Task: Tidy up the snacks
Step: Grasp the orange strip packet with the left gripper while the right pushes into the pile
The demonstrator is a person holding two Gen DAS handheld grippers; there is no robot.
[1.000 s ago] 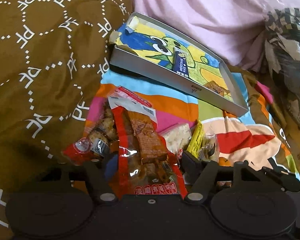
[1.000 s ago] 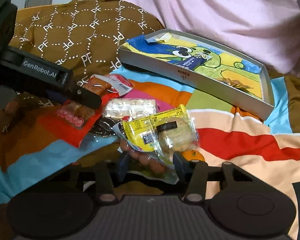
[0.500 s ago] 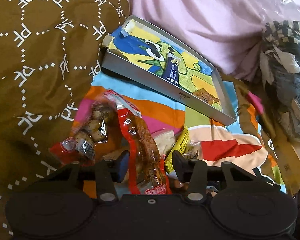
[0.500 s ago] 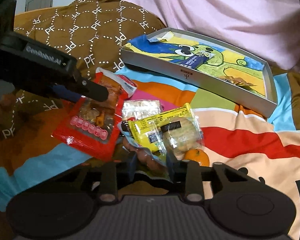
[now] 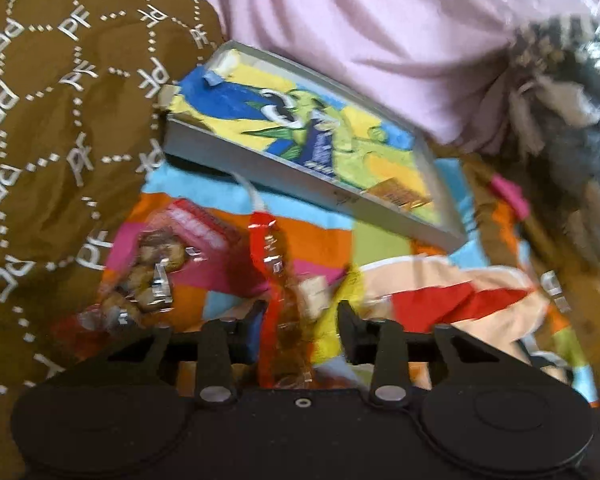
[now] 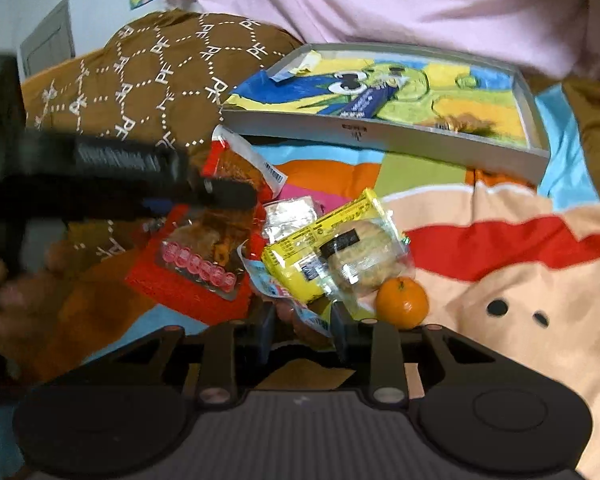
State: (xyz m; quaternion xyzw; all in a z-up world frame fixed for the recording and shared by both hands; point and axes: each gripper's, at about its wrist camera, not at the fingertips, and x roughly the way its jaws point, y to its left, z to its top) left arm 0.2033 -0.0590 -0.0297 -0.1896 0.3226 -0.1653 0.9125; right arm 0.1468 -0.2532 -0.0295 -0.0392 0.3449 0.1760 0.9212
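Note:
My left gripper is shut on a red snack packet and holds it tilted, lifted off the blanket; it also shows in the right wrist view. My right gripper is shut on a clear packet with a blue edge that holds pinkish sausages. A yellow cake packet and a small clear packet lie just ahead. An orange lies right of my right fingers. The grey tray with a cartoon lining holds a blue bar and a brown snack.
A second red packet of brown snacks lies left on the colourful blanket. A brown patterned quilt rises on the left, pink bedding lies behind the tray, and a pile of clothes sits at the right.
Both grippers closed on their packets. The left one lifted and turned the red packet on edge. The right one moved forward, bringing the orange into view.

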